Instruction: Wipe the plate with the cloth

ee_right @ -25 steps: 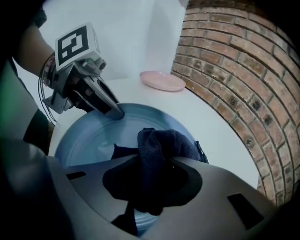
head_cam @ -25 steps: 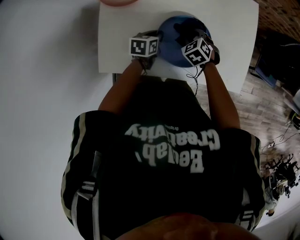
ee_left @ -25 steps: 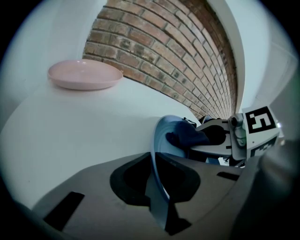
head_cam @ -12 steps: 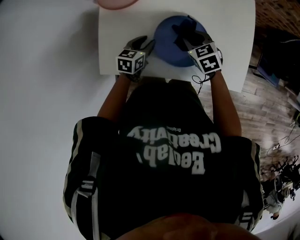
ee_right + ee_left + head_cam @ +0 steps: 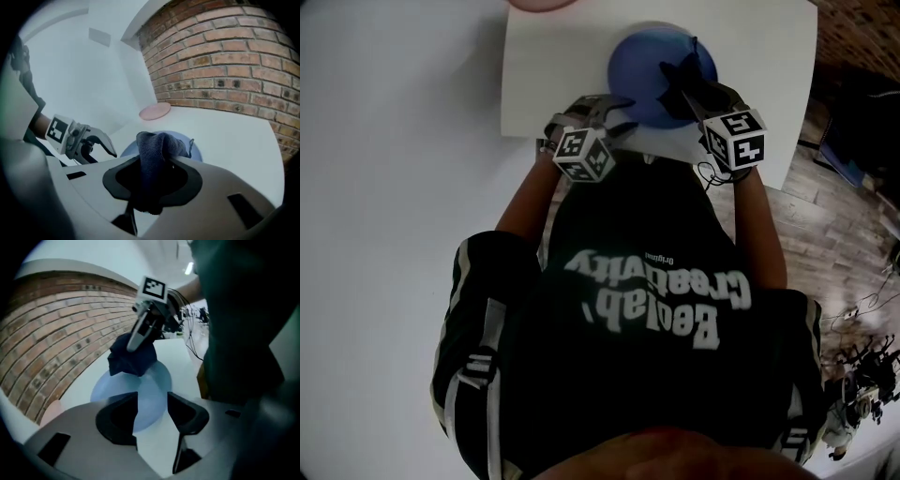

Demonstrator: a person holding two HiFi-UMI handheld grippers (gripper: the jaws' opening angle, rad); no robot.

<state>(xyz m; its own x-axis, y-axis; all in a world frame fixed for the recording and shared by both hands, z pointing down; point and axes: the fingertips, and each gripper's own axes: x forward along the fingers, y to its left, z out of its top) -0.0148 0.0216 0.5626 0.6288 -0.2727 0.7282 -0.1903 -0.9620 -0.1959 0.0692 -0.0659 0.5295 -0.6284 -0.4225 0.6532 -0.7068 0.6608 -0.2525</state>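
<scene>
**While the cloth hangs over the plate, press down**

Head view: the blue plate sits at twelve o'clock on the desk. Your right gripper holds the dark cloth over its four o'clock side.

Left gripper view: your left gripper has just been opening its fingers; they stand released, nothing between them.

Right gripper view: fingers clench the cloth; lower it flat, then sweep in circles.
</scene>
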